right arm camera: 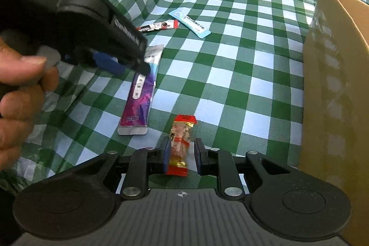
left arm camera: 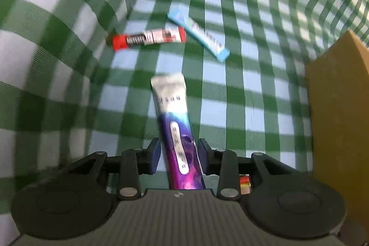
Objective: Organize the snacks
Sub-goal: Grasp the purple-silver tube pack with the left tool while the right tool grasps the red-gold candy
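Purple sachet point(left arm camera: 177, 130), a flat glossy foil strip, lies lengthwise on the checked cloth point(left arm camera: 230, 107) between the open left gripper point(left arm camera: 178, 157), while the open right gripper point(right arm camera: 181, 153) straddles a crinkly red candy point(right arm camera: 181, 142).

A purple-and-silver sachet point(right arm camera: 140, 93) lies flat at centre; a red clear-windowed candy pack point(right arm camera: 181, 144) at 5 o'clock; red stick point(right arm camera: 158, 26) and blue stick point(right arm camera: 190, 23) at 12.
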Tool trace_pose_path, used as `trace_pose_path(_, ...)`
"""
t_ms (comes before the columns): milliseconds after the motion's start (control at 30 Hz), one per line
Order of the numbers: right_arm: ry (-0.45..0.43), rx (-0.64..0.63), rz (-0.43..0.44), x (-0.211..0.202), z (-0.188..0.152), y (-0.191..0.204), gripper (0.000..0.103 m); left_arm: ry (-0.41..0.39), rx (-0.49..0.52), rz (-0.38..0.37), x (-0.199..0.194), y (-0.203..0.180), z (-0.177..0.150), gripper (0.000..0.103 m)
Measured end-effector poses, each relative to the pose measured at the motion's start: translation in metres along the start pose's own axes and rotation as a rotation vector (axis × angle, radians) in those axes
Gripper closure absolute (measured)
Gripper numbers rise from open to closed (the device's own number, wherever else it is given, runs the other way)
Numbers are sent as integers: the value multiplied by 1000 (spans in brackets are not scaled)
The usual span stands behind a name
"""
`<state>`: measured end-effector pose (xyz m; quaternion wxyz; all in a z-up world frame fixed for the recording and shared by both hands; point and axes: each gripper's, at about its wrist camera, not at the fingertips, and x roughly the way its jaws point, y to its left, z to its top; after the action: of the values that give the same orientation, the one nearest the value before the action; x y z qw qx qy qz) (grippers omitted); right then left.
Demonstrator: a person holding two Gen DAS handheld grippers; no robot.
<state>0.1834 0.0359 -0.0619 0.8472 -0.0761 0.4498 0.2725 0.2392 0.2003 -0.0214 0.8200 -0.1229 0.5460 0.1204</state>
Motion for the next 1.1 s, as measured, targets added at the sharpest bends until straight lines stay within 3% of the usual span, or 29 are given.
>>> trace_pose_path(200,-1,-23,-2,2,-2,1,80,28,71,38,10,-15,-6,54)
trace_pose_path(533,30,-44,30,9,-5,5,77,23,132,71,15,-25,-8,53)
trace_pose_path(800,5,-50,16,7,-5,5,79,-4,153,72,10,-24,-8,75)
trace_pose_path(1100,-38,-29,-7,1,-1,-1,79,-43,116,82,3,-17,-4,76)
